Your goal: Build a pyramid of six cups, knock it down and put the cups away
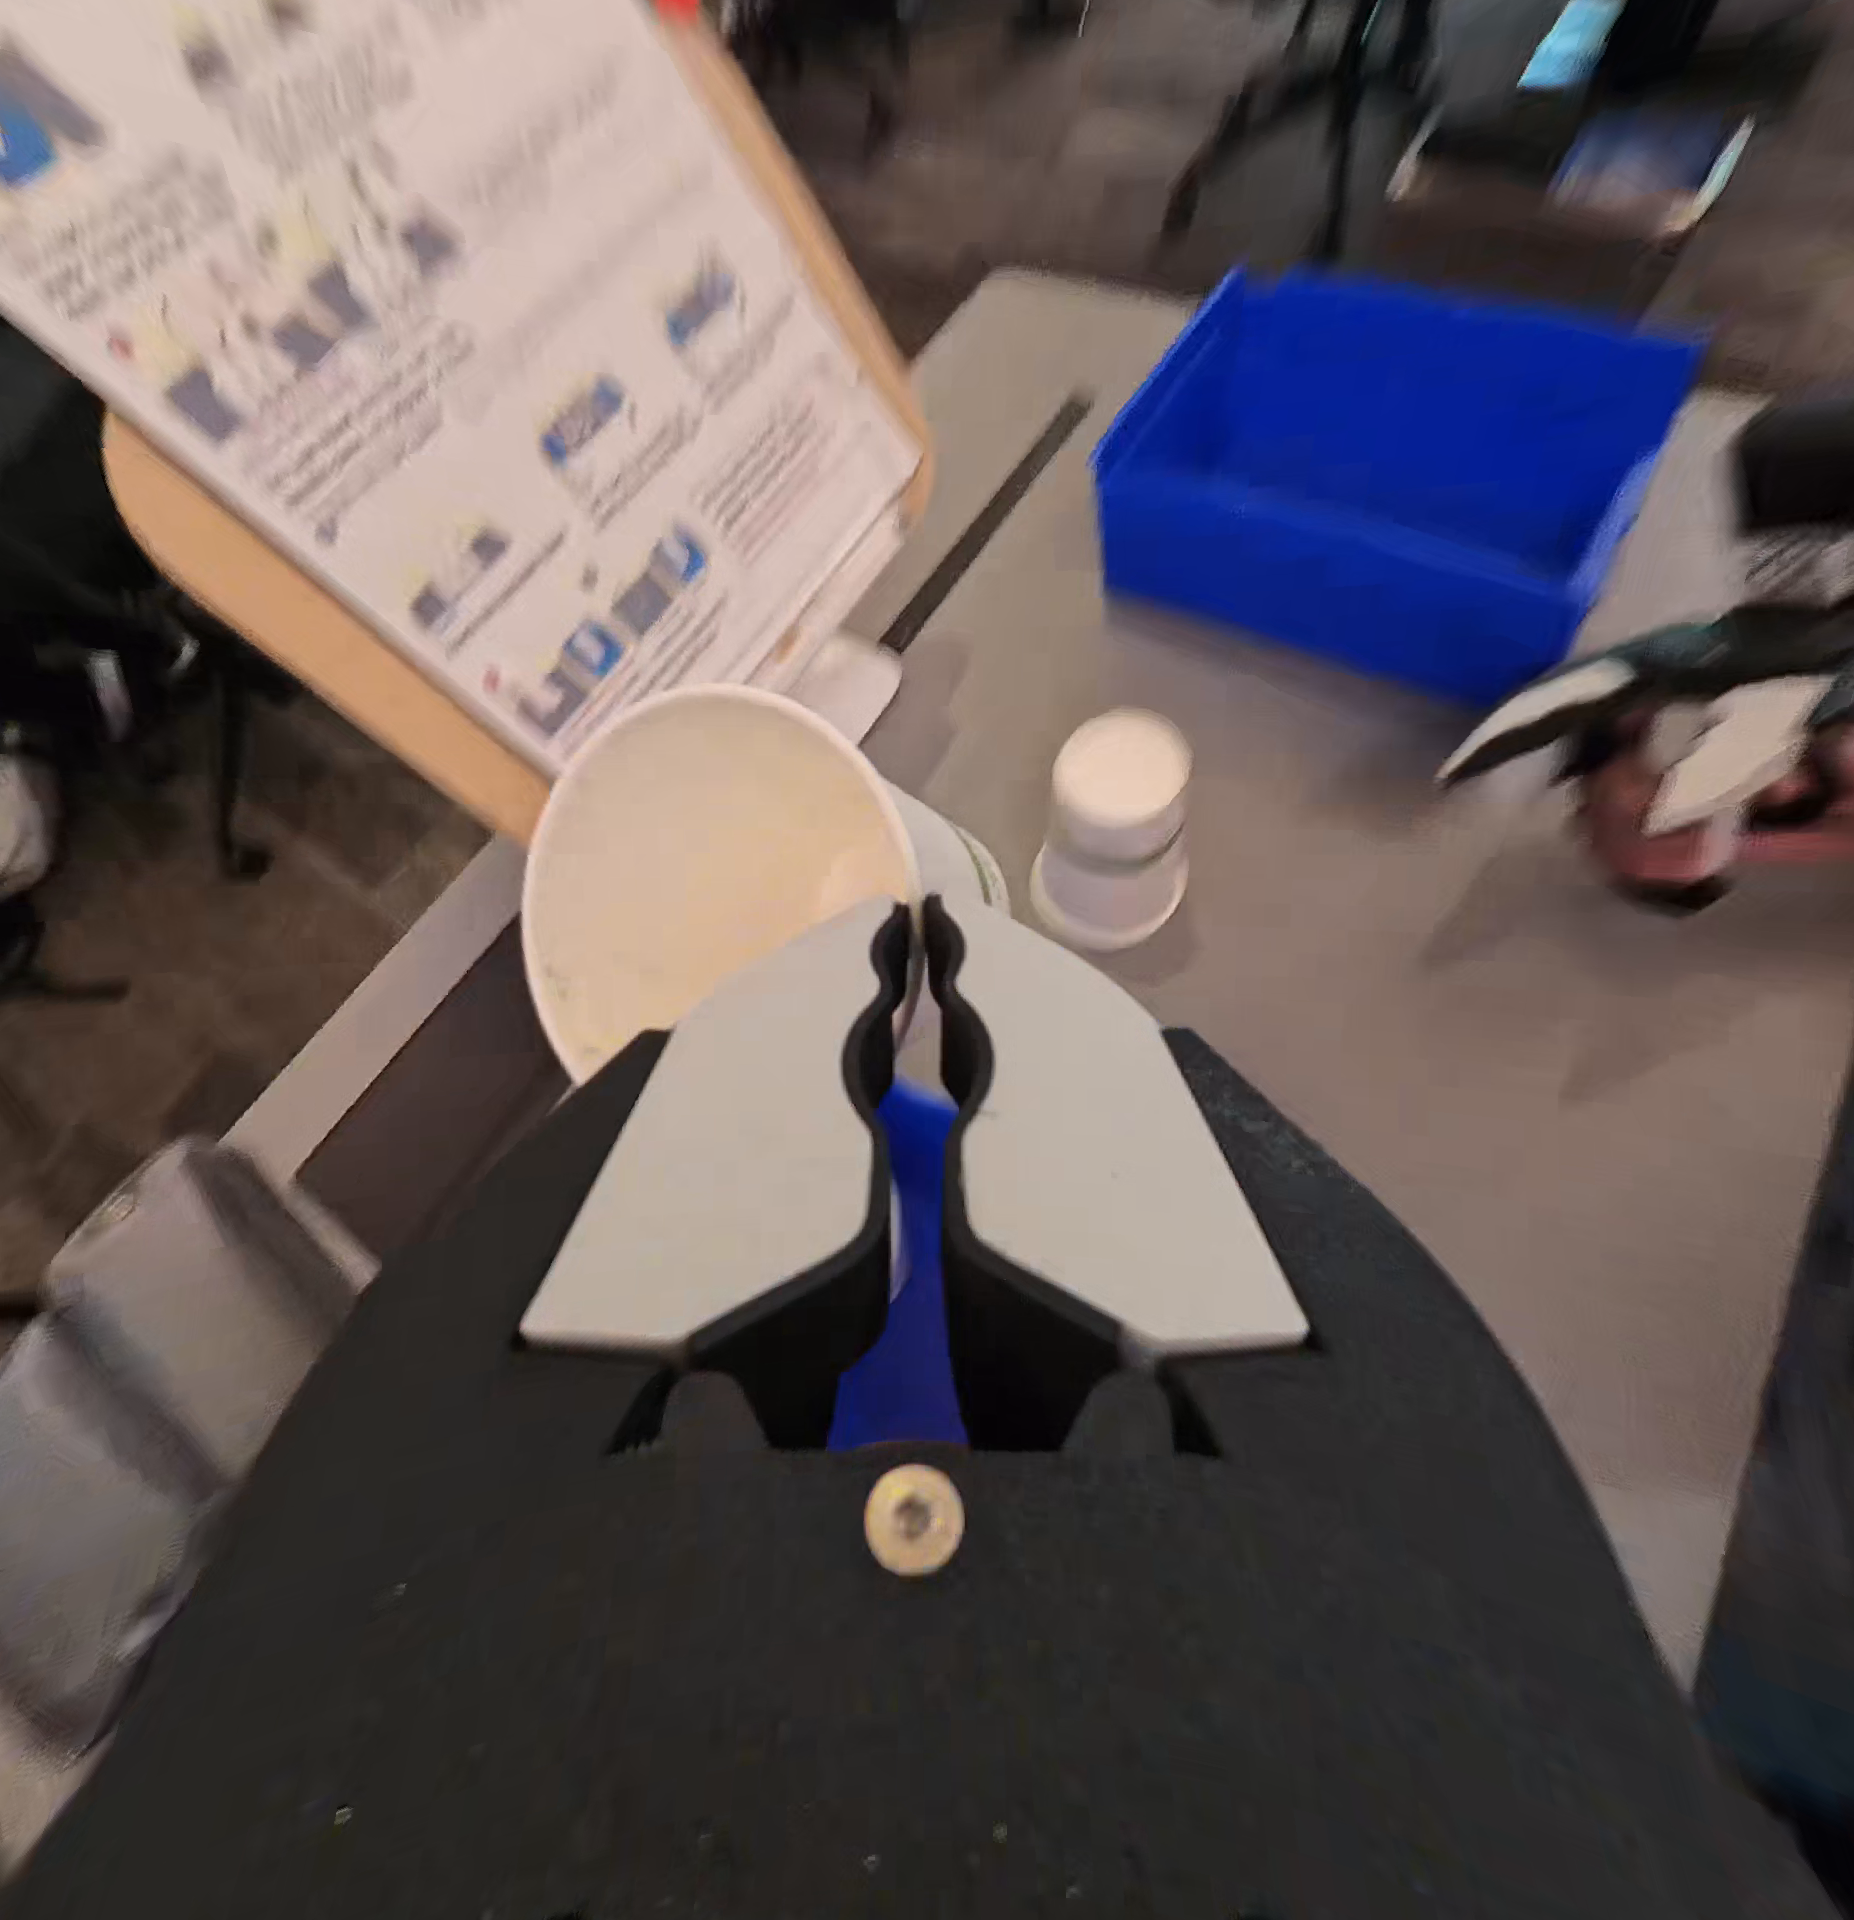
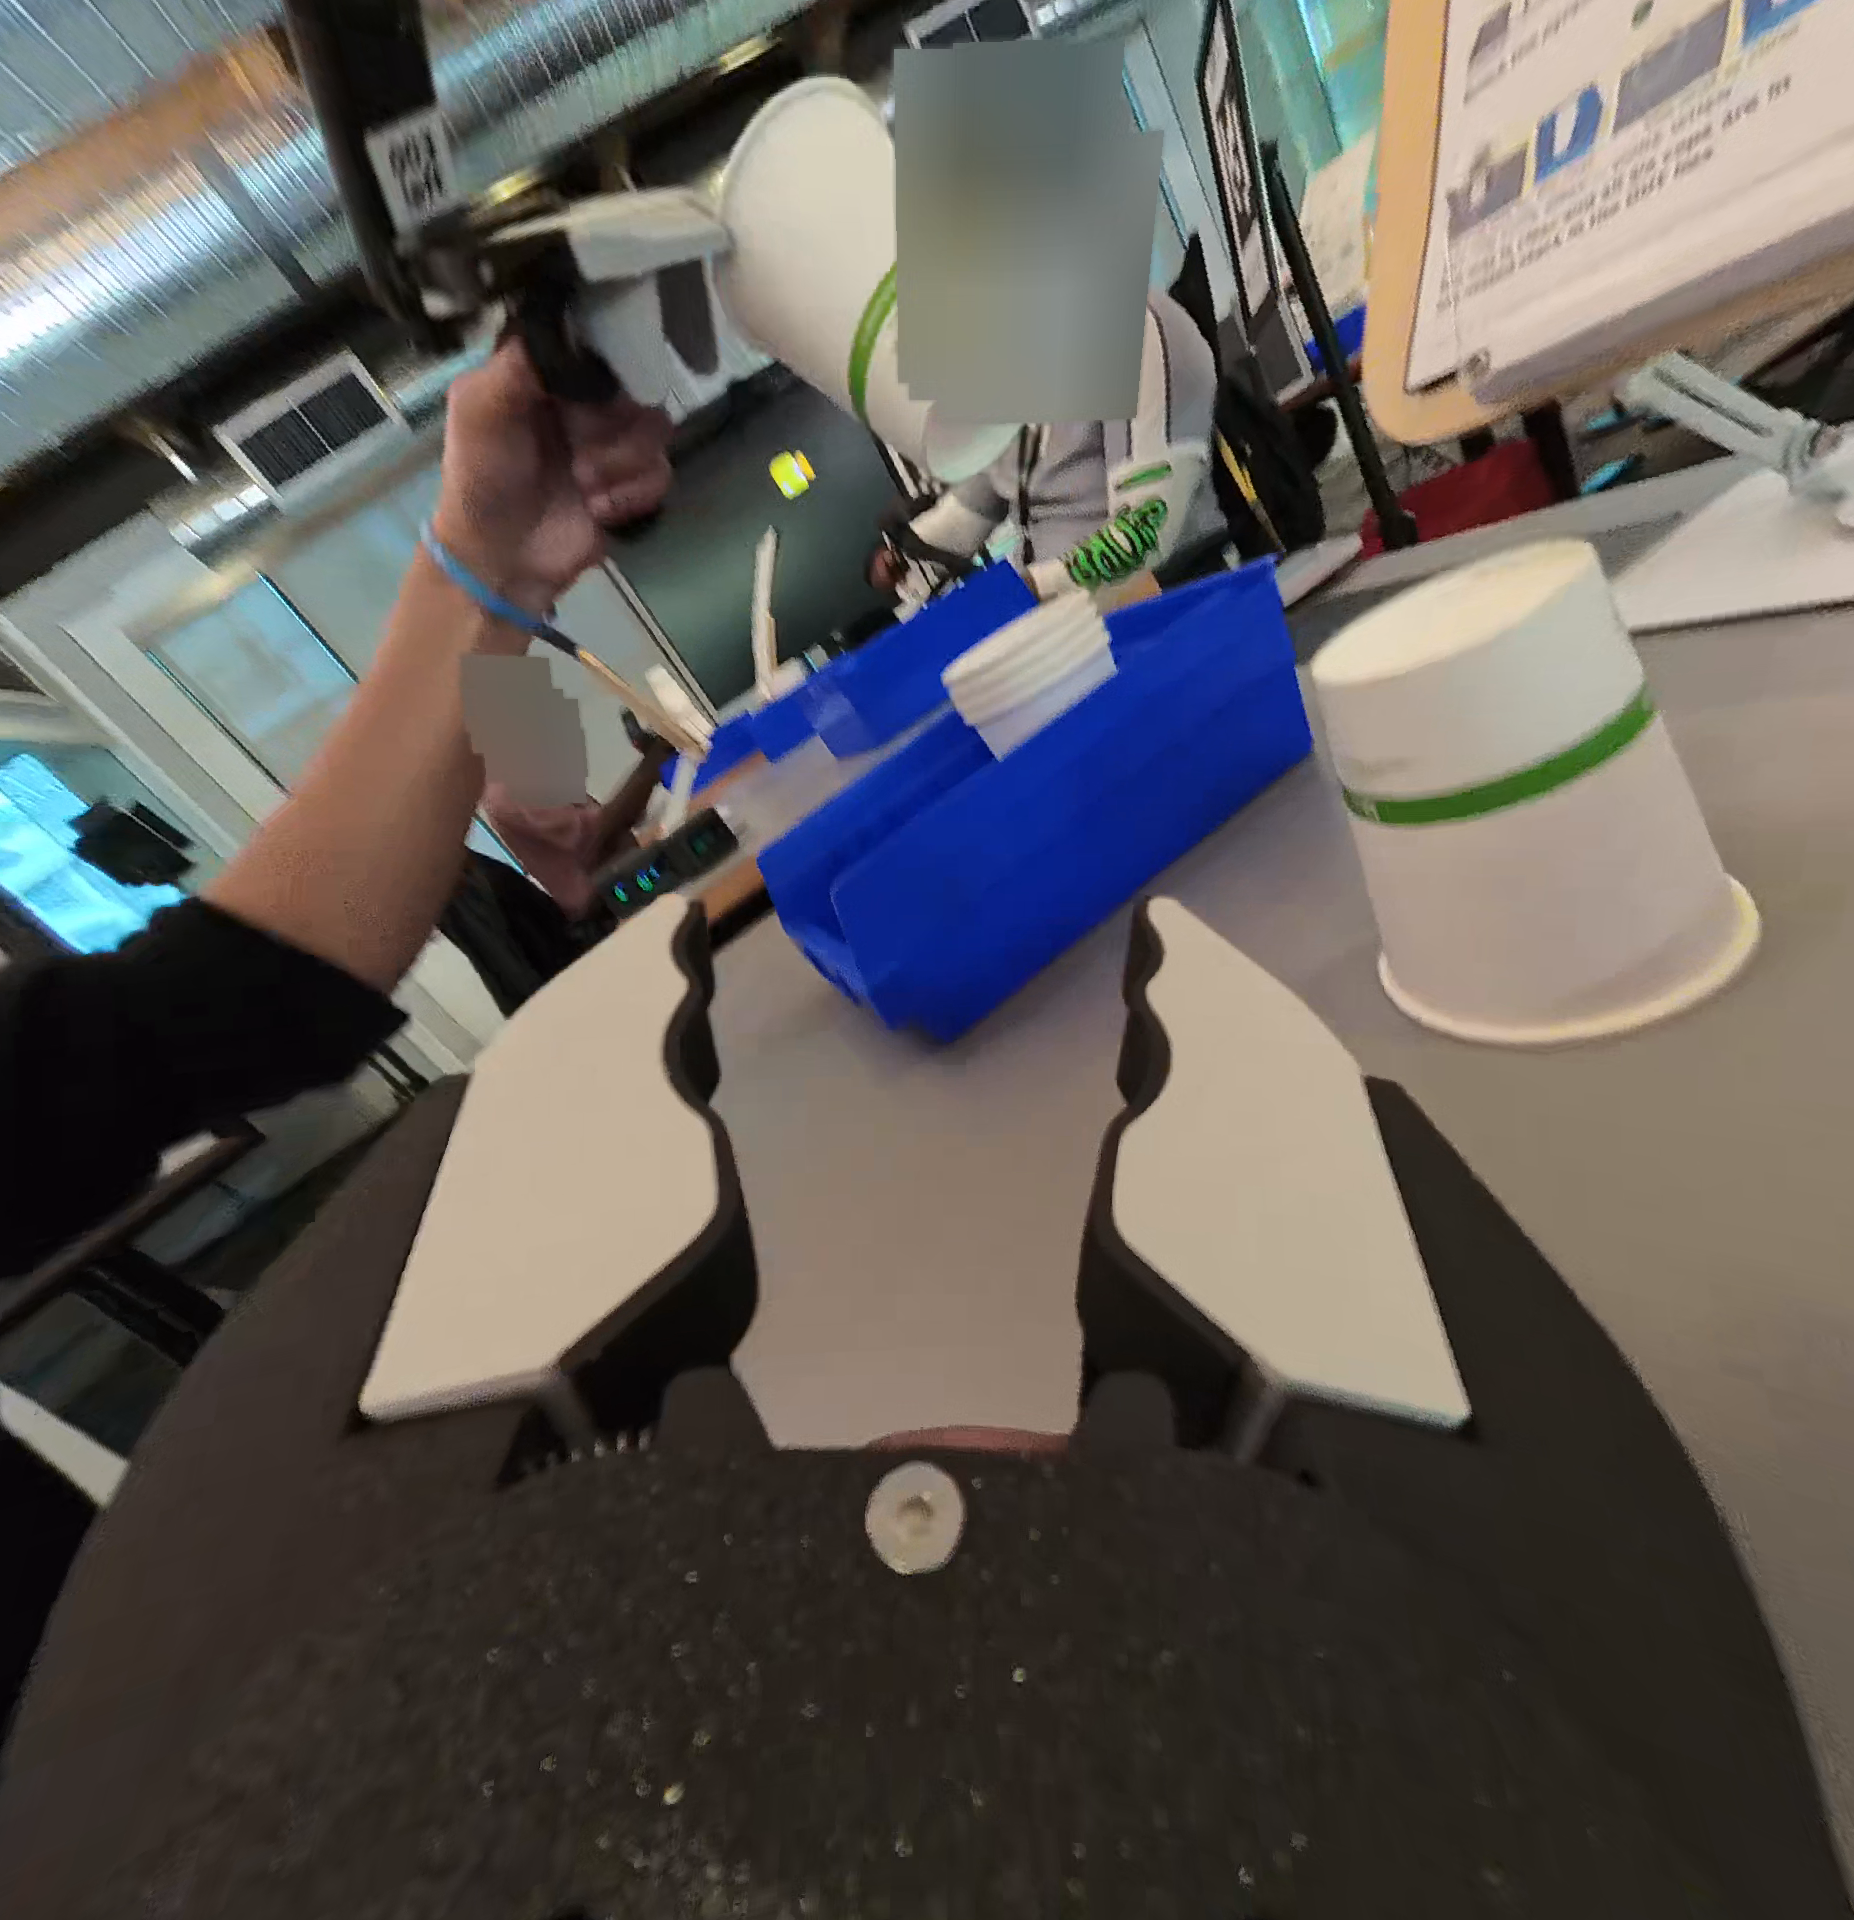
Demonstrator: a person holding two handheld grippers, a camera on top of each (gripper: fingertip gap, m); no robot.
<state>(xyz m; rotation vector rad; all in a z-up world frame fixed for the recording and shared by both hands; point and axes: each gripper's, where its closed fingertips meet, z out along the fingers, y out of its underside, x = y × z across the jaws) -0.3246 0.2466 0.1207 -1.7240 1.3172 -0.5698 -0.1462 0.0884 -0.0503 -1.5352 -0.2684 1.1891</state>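
Observation:
My left gripper (image 1: 918, 914) is shut on the rim of a white paper cup (image 1: 694, 862) and holds it up in the air, mouth towards the camera. The right wrist view shows the same cup (image 2: 809, 239) tilted high above the table in the left gripper (image 2: 720, 244). A second white cup with a green band (image 2: 1525, 810) stands upside down on the grey table (image 2: 1785, 1195); it also shows in the left wrist view (image 1: 1115, 831). My right gripper (image 2: 918, 966) is open and empty, low over the table left of that cup. It appears at the right edge of the left wrist view (image 1: 1629, 727).
A blue bin (image 1: 1390, 468) sits at the table's far side. In the right wrist view, blue bins (image 2: 1027, 862) stand ahead with a ribbed white stack of cup rims (image 2: 1027, 665) showing above them. A poster board (image 1: 435, 343) leans at the left. A person stands behind.

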